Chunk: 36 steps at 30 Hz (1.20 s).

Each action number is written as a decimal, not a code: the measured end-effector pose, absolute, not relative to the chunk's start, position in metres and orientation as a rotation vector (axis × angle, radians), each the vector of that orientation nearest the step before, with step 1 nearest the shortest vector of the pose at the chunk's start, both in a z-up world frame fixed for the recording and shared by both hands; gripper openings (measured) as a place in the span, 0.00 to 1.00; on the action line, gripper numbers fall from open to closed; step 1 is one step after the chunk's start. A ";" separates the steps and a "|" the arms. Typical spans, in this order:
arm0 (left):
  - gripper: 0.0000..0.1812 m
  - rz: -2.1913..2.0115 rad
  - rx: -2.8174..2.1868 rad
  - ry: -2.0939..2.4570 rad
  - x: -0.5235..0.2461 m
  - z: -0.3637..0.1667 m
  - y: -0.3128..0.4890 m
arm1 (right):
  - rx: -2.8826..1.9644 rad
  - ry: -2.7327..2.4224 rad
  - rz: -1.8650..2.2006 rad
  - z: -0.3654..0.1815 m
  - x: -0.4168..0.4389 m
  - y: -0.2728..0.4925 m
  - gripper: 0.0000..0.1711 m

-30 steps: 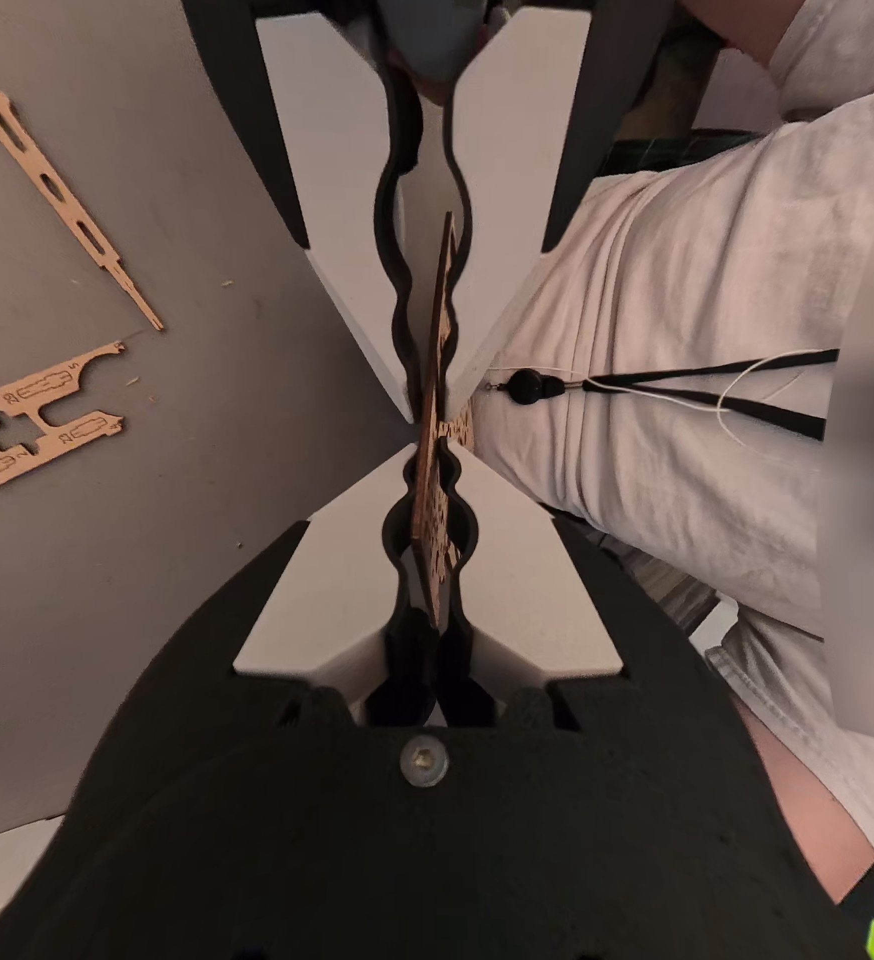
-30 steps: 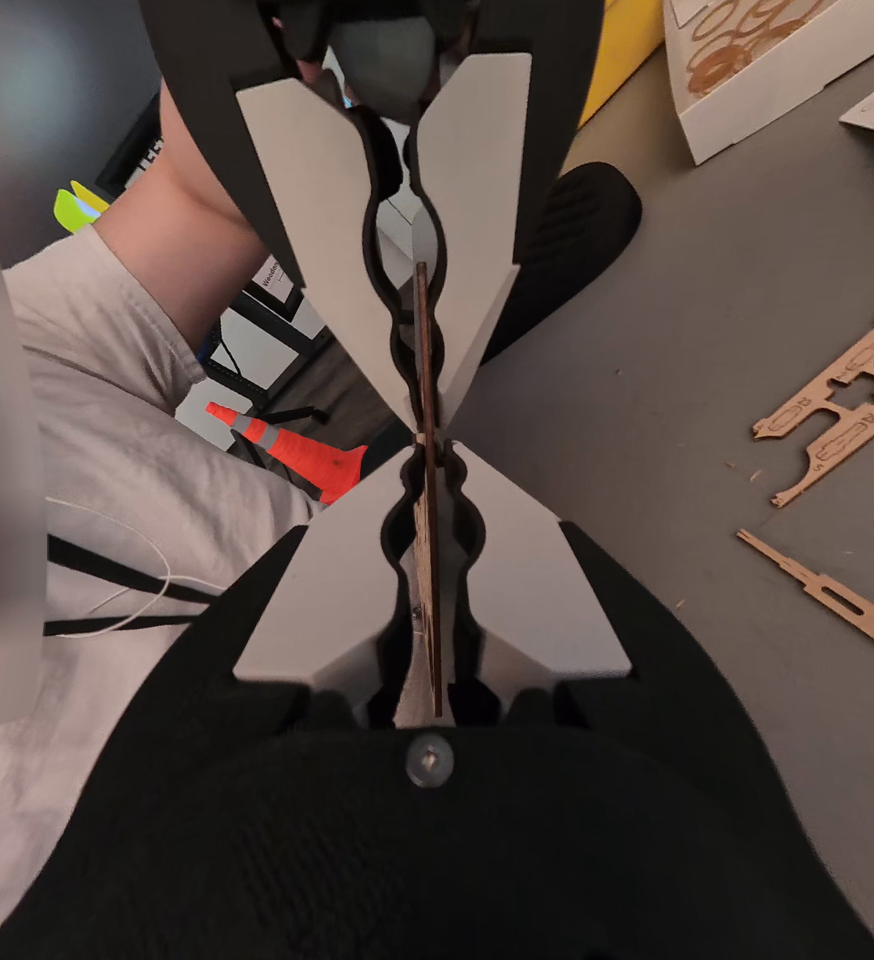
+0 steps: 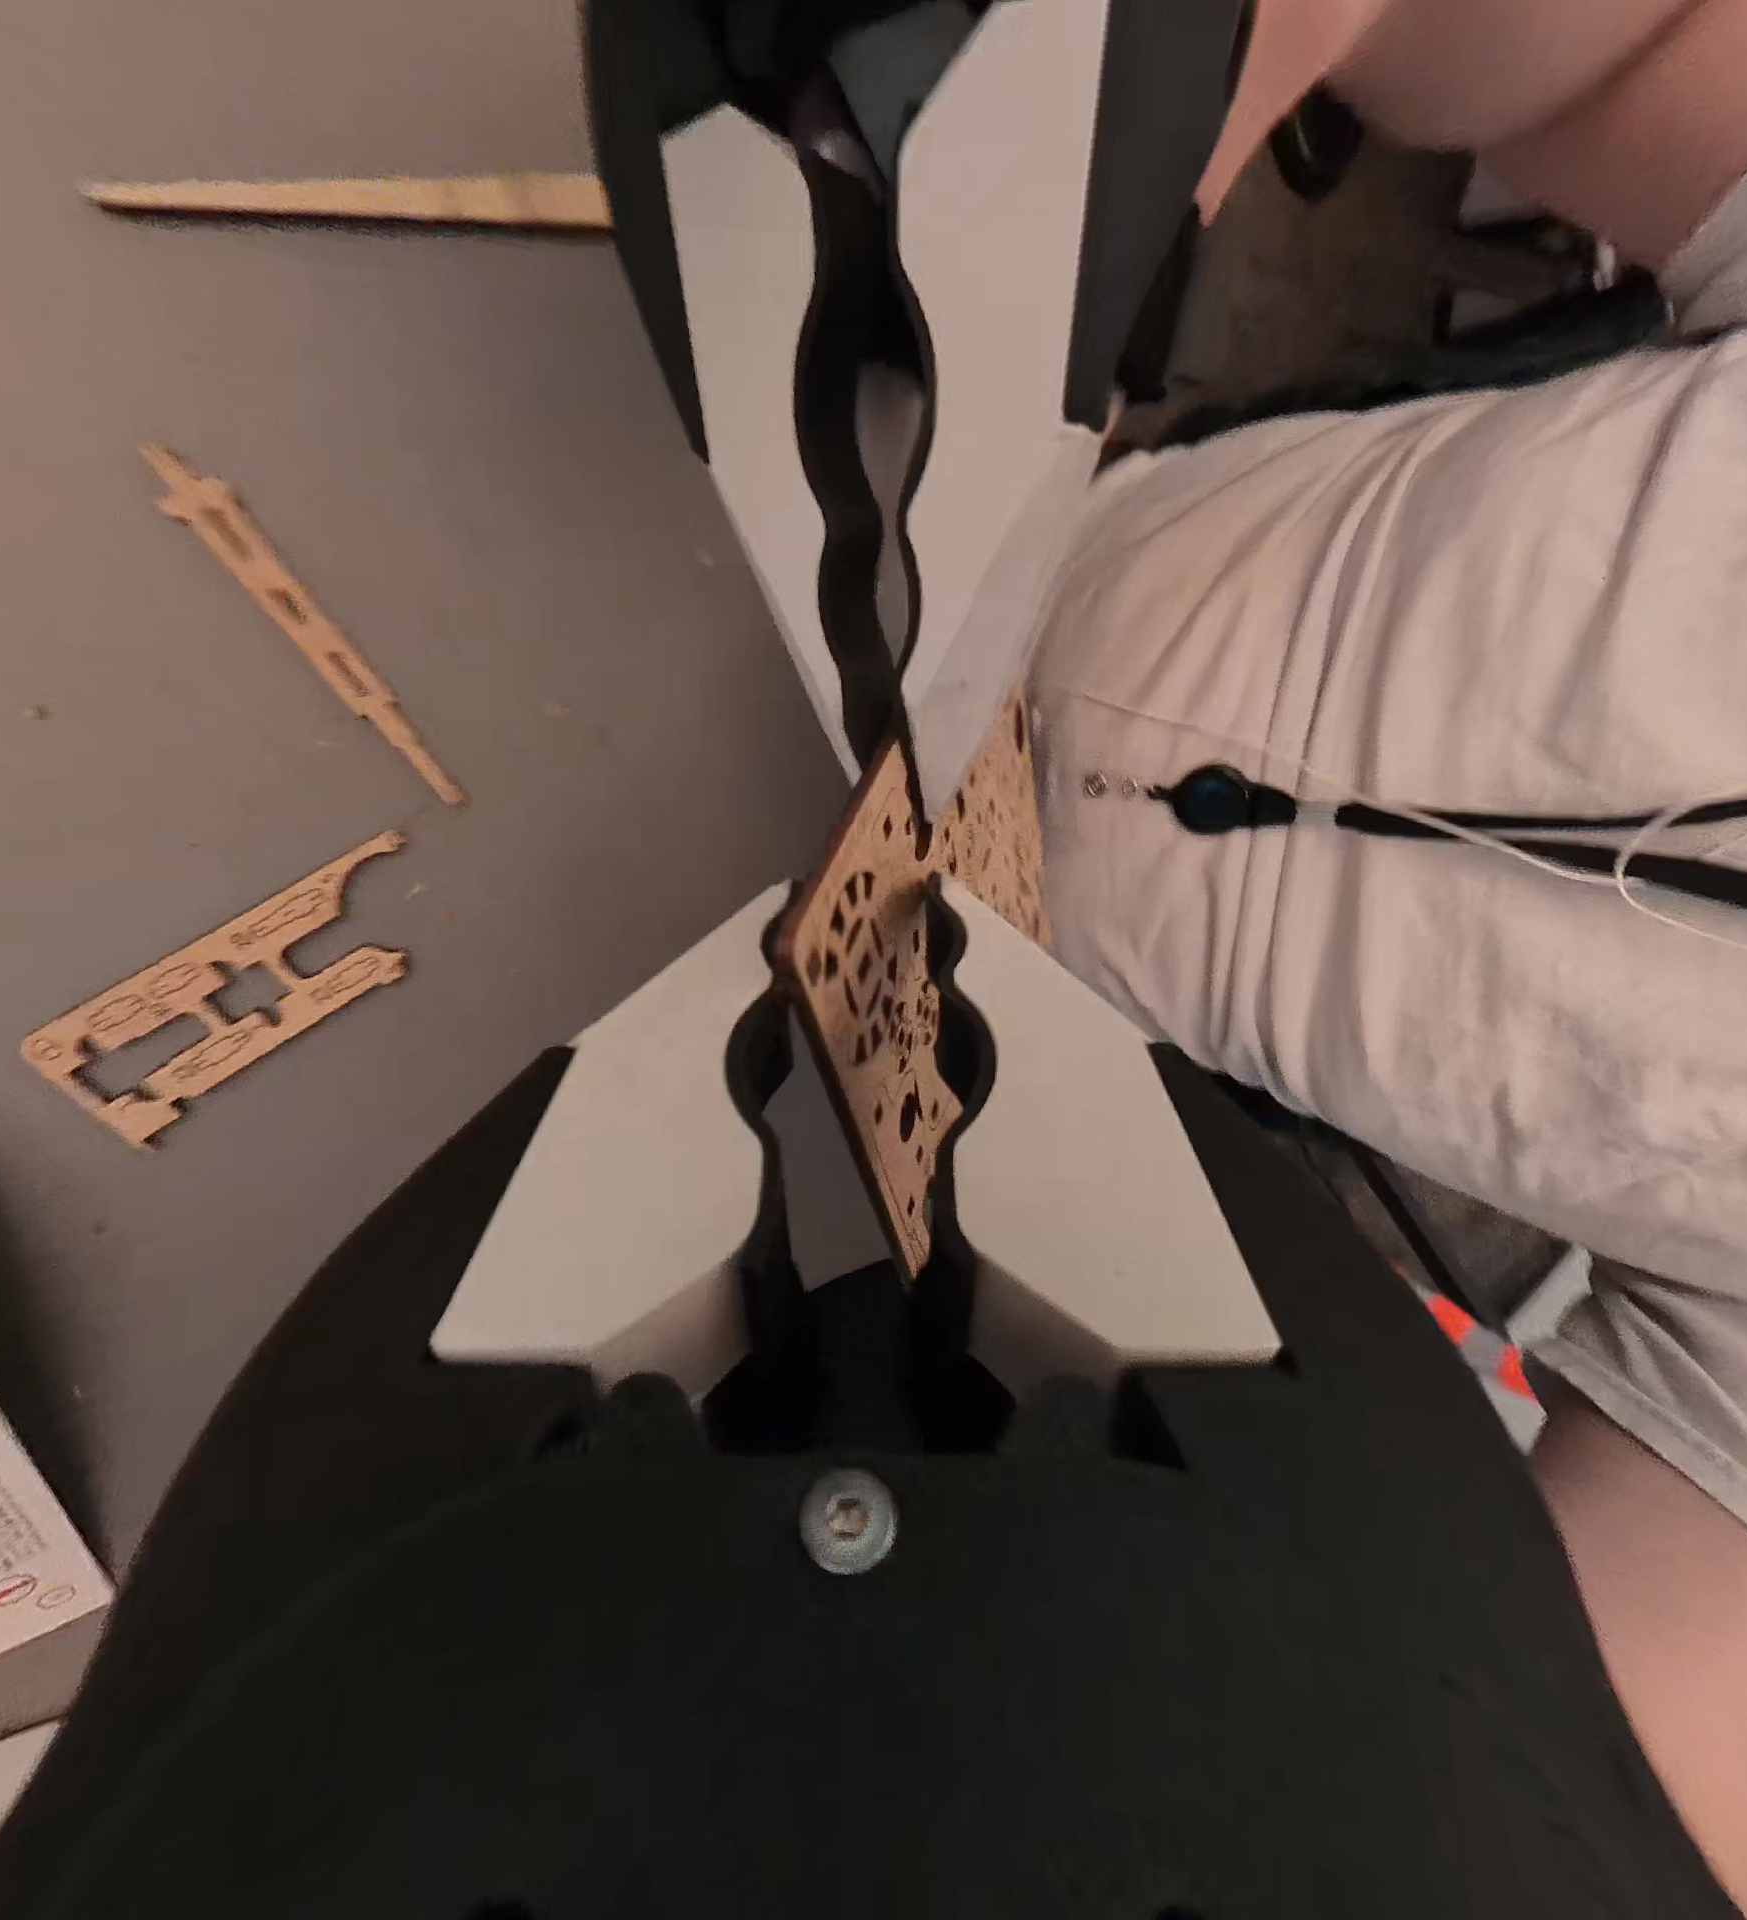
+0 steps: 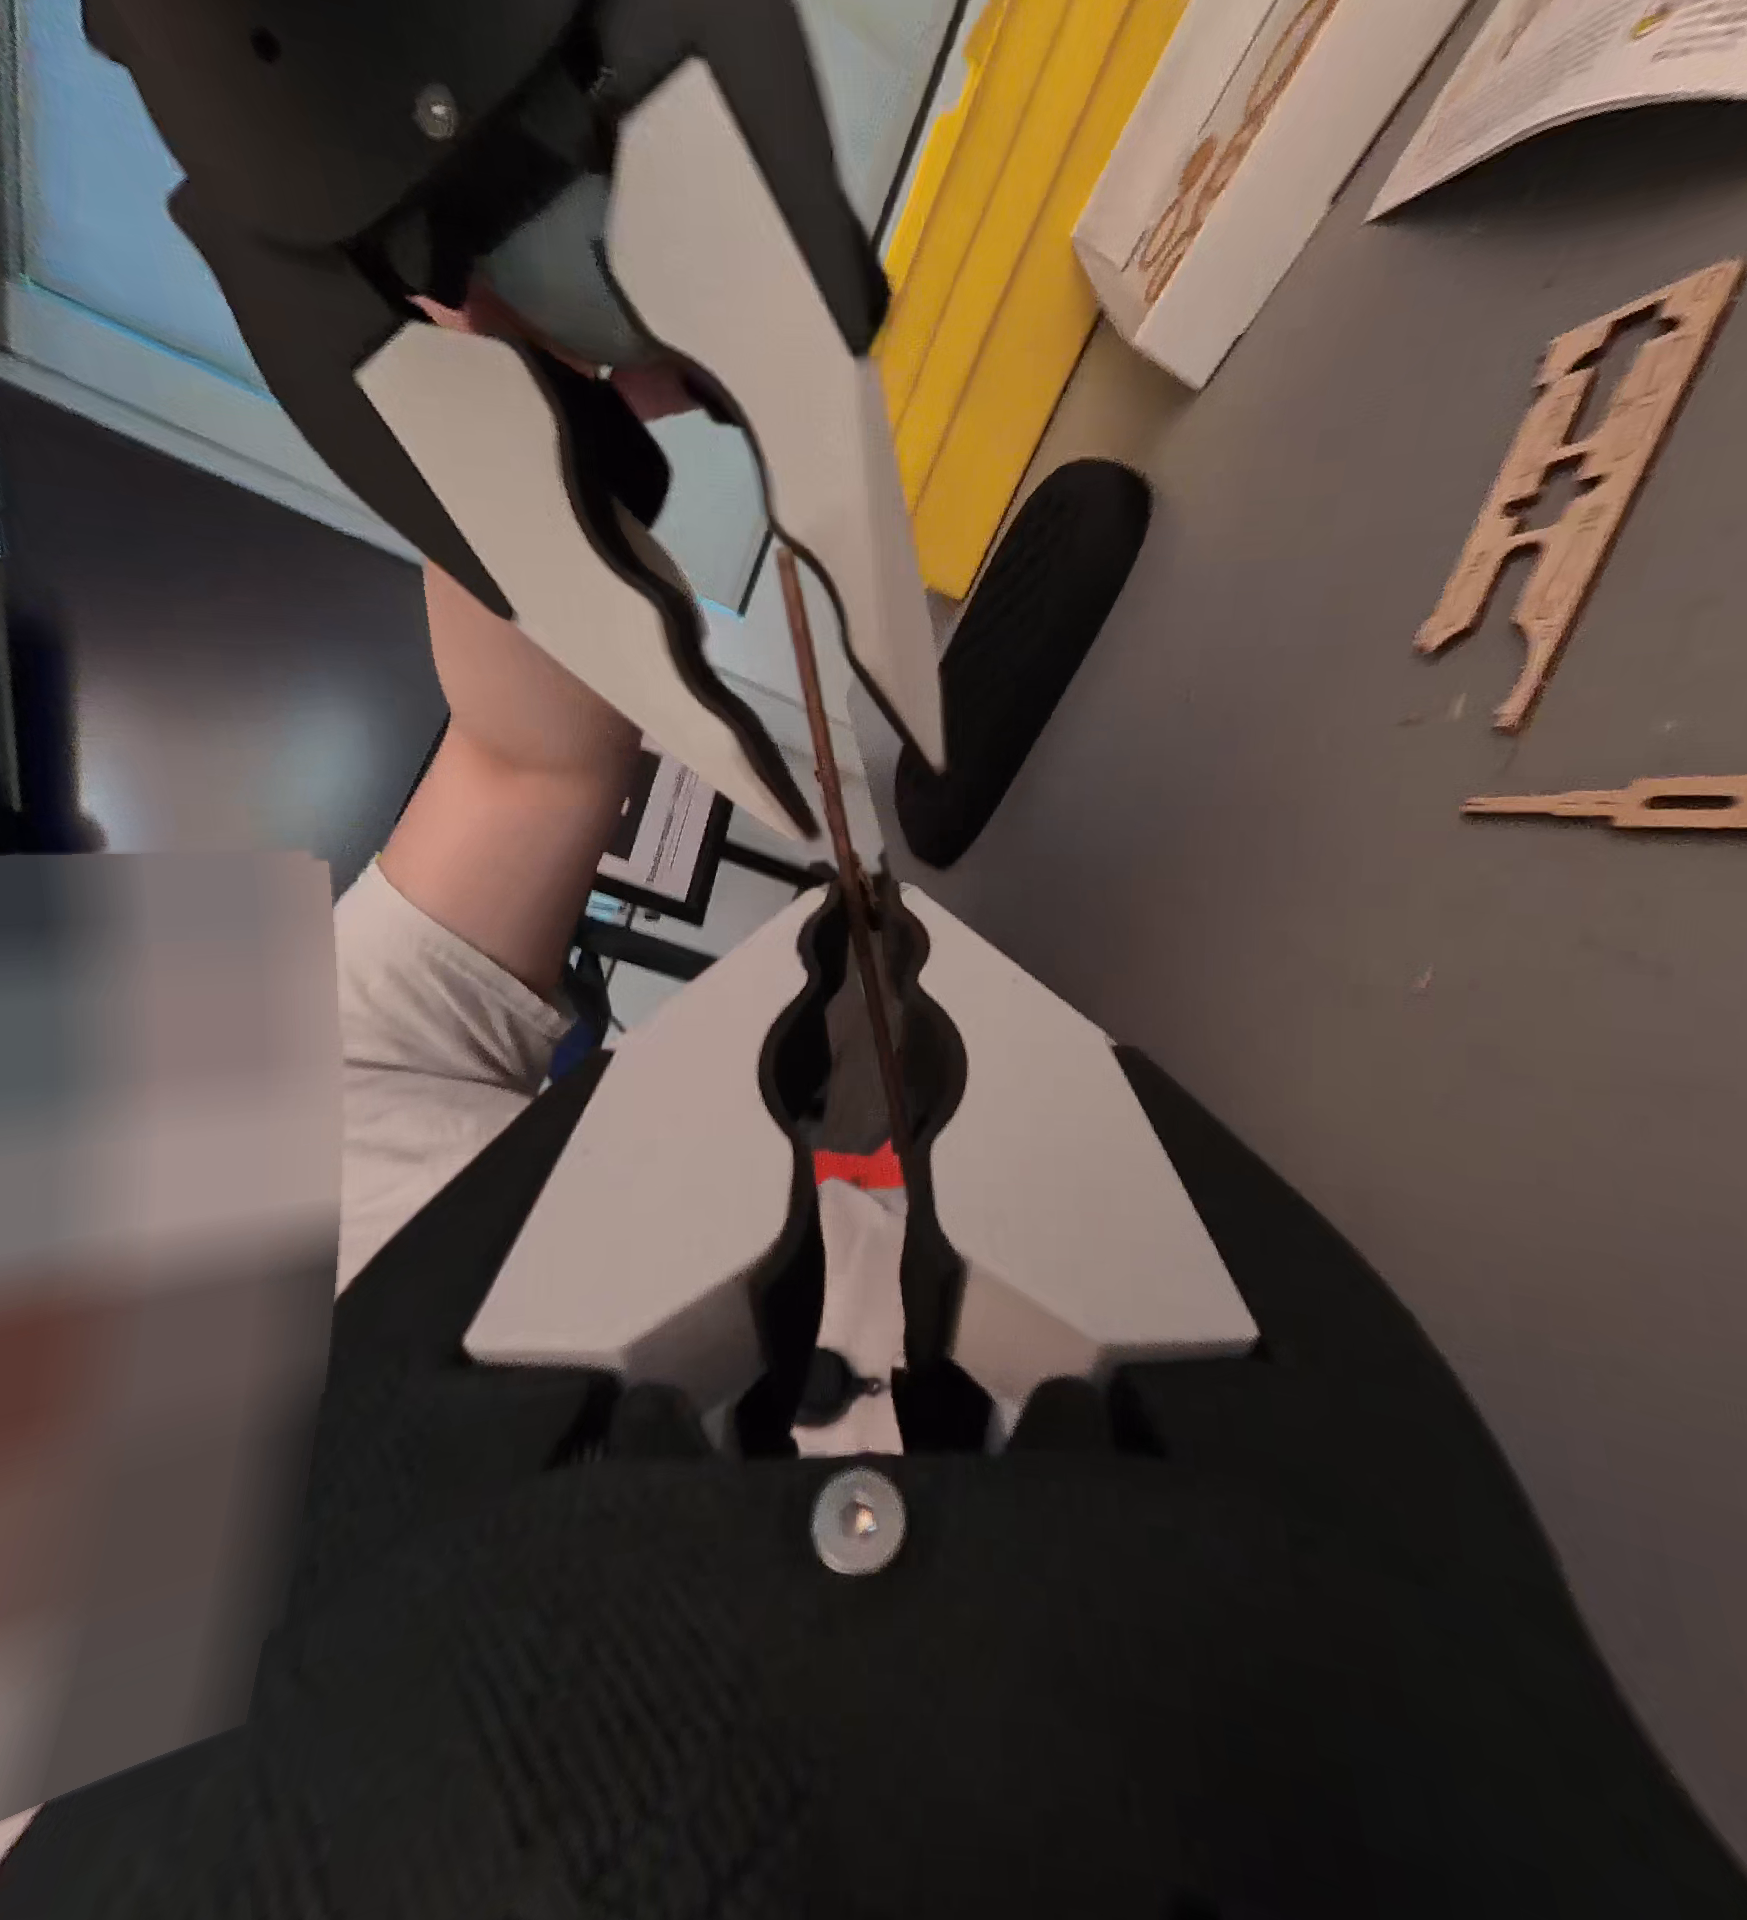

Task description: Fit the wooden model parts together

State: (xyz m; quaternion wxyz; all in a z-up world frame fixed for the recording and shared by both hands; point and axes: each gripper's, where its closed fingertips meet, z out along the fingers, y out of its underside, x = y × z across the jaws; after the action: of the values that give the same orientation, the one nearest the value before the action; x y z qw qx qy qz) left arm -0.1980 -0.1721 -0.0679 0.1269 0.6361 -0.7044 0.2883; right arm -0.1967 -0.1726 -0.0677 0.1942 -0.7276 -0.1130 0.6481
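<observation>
fingers of both left gripper [image 3: 853, 894] and right gripper [image 4: 853, 883] pinch one thin perforated tan wooden panel [image 3: 874, 1023] mid-air above grey worktop [image 3: 329, 582]; grip looks skewed, so square it before slotting.

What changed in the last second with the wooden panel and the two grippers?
The thin laser-cut wooden panel has twisted: edge-on before, its patterned face now shows in the left wrist view. The two grippers have tilted relative to each other. Unchanged: left gripper and right gripper both still pinch the panel; loose pieces still lie on the grey table.

Tan perforated wooden panel [image 3: 874, 997], grey table [image 3: 329, 520]
</observation>
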 end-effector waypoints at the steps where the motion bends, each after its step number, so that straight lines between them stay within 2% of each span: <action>1: 0.13 0.890 1.911 -2.049 -0.196 -0.064 -0.164 | -2.028 -0.274 1.811 -0.072 -0.195 -0.168 0.03; 5: 0.24 1.214 2.157 -2.010 -0.197 -0.036 -0.139 | -1.954 -0.012 1.817 -0.084 -0.182 -0.150 0.02; 7: 0.24 1.245 2.272 -2.070 -0.212 -0.033 -0.138 | -1.938 0.080 1.773 -0.091 -0.175 -0.145 0.02; 16: 0.47 0.762 2.782 -2.526 -0.241 -0.092 -0.192 | -1.843 0.485 1.770 -0.103 -0.167 -0.138 0.03; 26: 0.47 0.033 2.917 -2.935 -0.233 -0.119 -0.200 | -1.767 0.739 1.817 -0.107 -0.173 -0.141 0.03; 30: 0.44 -0.334 2.849 -3.081 -0.232 -0.119 -0.193 | -1.731 0.815 1.839 -0.108 -0.176 -0.145 0.03; 33: 0.38 -0.422 2.777 -3.138 -0.231 -0.125 -0.195 | -1.692 0.865 1.847 -0.105 -0.174 -0.143 0.03; 36: 0.38 -0.499 2.737 -3.175 -0.231 -0.132 -0.194 | -1.639 0.890 1.868 -0.096 -0.174 -0.141 0.04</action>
State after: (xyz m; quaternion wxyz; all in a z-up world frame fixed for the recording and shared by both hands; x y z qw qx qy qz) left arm -0.2310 -0.1939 -0.1320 -0.5141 0.5561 -0.6451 -0.1014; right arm -0.1745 -0.1415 -0.0958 0.2482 -0.6014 0.3267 0.6855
